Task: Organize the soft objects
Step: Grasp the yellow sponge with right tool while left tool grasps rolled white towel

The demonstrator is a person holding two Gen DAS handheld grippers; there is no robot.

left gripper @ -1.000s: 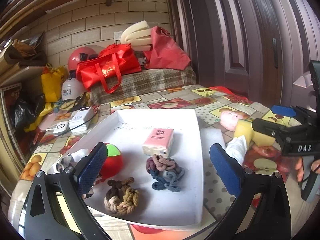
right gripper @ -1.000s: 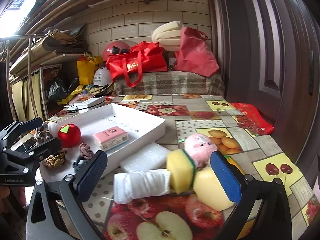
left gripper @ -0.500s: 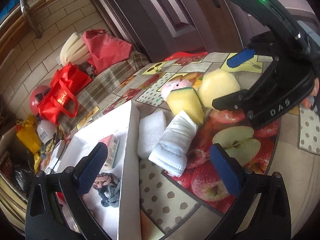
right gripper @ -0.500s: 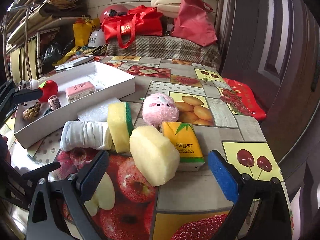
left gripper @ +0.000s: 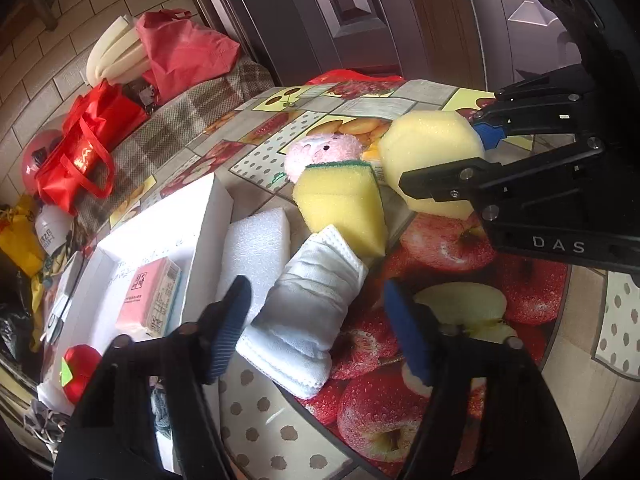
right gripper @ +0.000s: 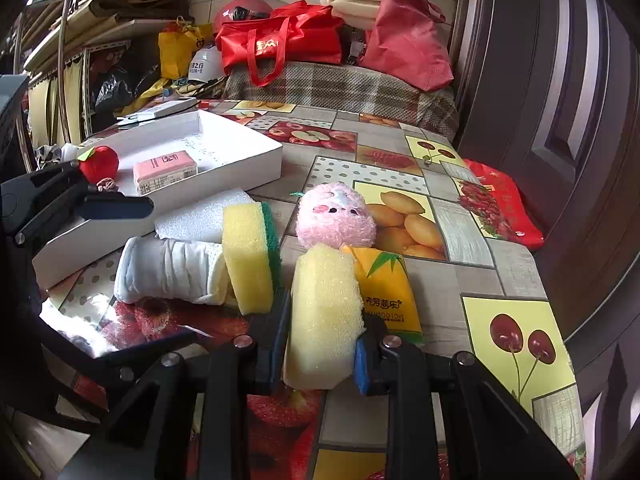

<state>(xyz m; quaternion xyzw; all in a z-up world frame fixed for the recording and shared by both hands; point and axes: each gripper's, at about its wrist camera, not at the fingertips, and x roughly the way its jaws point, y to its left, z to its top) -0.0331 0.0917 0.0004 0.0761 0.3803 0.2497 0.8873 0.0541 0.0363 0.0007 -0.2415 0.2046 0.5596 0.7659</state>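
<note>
We had the pale yellow sponge [right gripper: 326, 316] squeezed in the right gripper [right gripper: 322, 340], whose jaws had just closed, on the fruit-print table [right gripper: 460, 232] beside the tissue pack [right gripper: 386, 292]. Our left gripper [left gripper: 316, 328] had narrowed around the rolled white towel [left gripper: 308, 312]; contact was unclear. The white tray [left gripper: 208, 216] lay beyond.

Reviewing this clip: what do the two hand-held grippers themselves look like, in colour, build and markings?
Both look alike. The left hand-held gripper has a matte black frame with angled struts, silver screw heads and two fingers faced with ribbed blue pads. The right hand-held gripper has the same build; the left wrist view shows white "DAS" lettering on its black body. No cables or sleeves show.
</note>
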